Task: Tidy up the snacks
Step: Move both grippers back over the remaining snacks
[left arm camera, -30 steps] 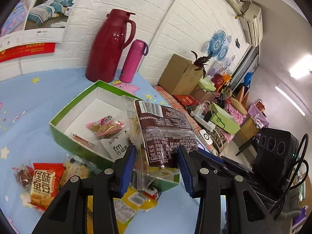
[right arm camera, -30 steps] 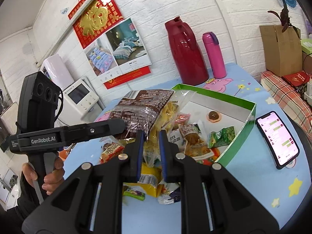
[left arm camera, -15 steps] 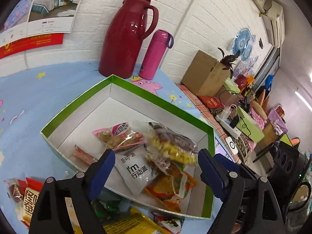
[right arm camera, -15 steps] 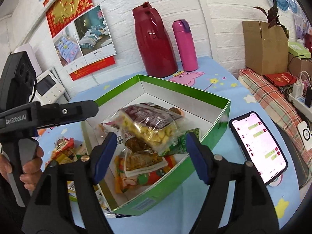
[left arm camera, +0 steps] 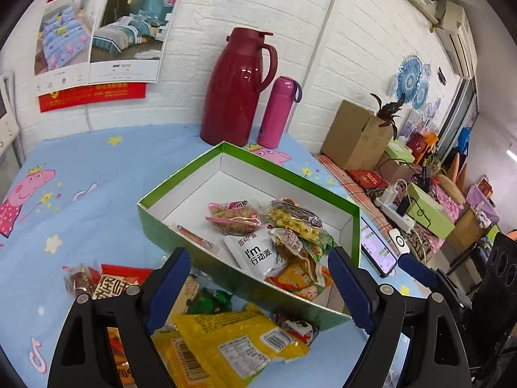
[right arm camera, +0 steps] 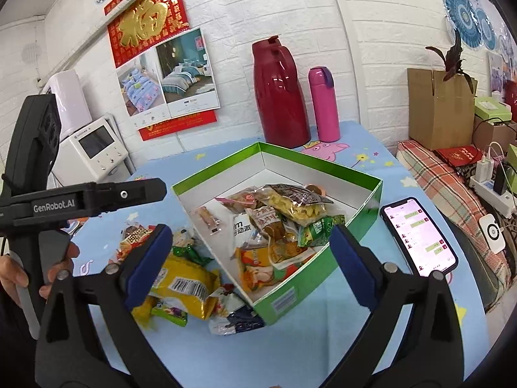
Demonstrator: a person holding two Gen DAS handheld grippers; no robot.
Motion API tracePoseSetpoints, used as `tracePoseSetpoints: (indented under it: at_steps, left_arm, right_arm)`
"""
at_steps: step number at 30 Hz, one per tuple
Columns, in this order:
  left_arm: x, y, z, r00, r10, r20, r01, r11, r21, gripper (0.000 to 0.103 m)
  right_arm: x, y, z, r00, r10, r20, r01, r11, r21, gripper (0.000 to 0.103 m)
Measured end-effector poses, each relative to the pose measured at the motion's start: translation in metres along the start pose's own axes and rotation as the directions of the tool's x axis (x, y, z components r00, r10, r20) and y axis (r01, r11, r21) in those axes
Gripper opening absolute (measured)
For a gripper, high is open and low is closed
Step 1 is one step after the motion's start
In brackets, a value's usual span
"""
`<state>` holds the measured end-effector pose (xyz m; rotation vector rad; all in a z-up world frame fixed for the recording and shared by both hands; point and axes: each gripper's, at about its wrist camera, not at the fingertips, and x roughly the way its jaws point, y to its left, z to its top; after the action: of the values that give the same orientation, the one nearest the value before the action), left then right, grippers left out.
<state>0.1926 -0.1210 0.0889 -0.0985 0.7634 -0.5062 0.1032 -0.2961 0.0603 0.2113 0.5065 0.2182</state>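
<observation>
Left of green box, on tablecloth: loose snack pile, about six packets, count unsure where overlapped.
Yellow packet, one: judged light, crinkly, slippery; best pinched at sealed edge.
Inside box: roughly eight soft packets, heaped.
My left gripper: spread wide, empty.
My right gripper: spread wide, empty.
</observation>
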Motion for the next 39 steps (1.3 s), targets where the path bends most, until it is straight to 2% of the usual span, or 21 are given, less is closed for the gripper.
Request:
tracePoseSetpoints:
  at_steps: [6, 14, 19, 25, 29, 32, 34, 36, 39]
  left_arm:
    - [-0.042, 0.002, -0.023, 0.998, 0.037, 0.041, -0.037, 0.999, -0.012, 0.089]
    - [-0.081, 0.014, -0.056, 0.992, 0.096, 0.081, -0.094, 0.995, -0.03, 0.089]
    - [-0.097, 0.04, -0.075, 0.991, 0.102, 0.084, -0.093, 0.99, -0.107, 0.095]
    - [-0.09, 0.066, -0.097, 0.995, 0.092, 0.022, -0.087, 0.982, -0.167, 0.095]
    - [-0.075, 0.073, -0.114, 0.997, 0.076, -0.034, -0.08, 0.982, -0.169, 0.095]
    - [-0.061, 0.072, -0.119, 0.996, 0.049, -0.07, -0.061, 0.983, -0.172, 0.095]
    - [-0.05, 0.066, -0.119, 0.994, 0.039, -0.098, -0.052, 0.989, -0.137, 0.094]
    - [-0.046, 0.064, -0.116, 0.995, 0.043, -0.094, -0.054, 0.991, -0.121, 0.094]
    - [-0.053, 0.075, -0.108, 0.997, 0.048, -0.055, -0.056, 0.987, -0.151, 0.094]
  right_arm:
    - [-0.029, 0.023, -0.01, 0.999, 0.041, 0.03, -0.04, 0.999, -0.014, 0.102]
    - [-0.04, 0.049, -0.032, 0.998, 0.067, 0.007, -0.067, 0.996, -0.063, 0.102]
    - [-0.039, 0.061, -0.051, 0.998, 0.058, 0.0, -0.058, 0.993, -0.1, 0.102]
    - [-0.025, 0.07, -0.073, 0.995, 0.066, -0.071, -0.074, 0.991, -0.113, 0.102]
    - [-0.013, 0.078, -0.085, 0.985, 0.098, -0.142, -0.116, 0.986, -0.123, 0.102]
    - [-0.009, 0.082, -0.091, 0.98, 0.117, -0.162, -0.137, 0.983, -0.12, 0.102]
    - [-0.009, 0.079, -0.093, 0.98, 0.118, -0.163, -0.137, 0.984, -0.112, 0.102]
    - [-0.011, 0.075, -0.095, 0.982, 0.104, -0.159, -0.12, 0.988, -0.097, 0.102]
    - [-0.006, 0.074, -0.096, 0.975, 0.121, -0.184, -0.134, 0.989, -0.061, 0.102]
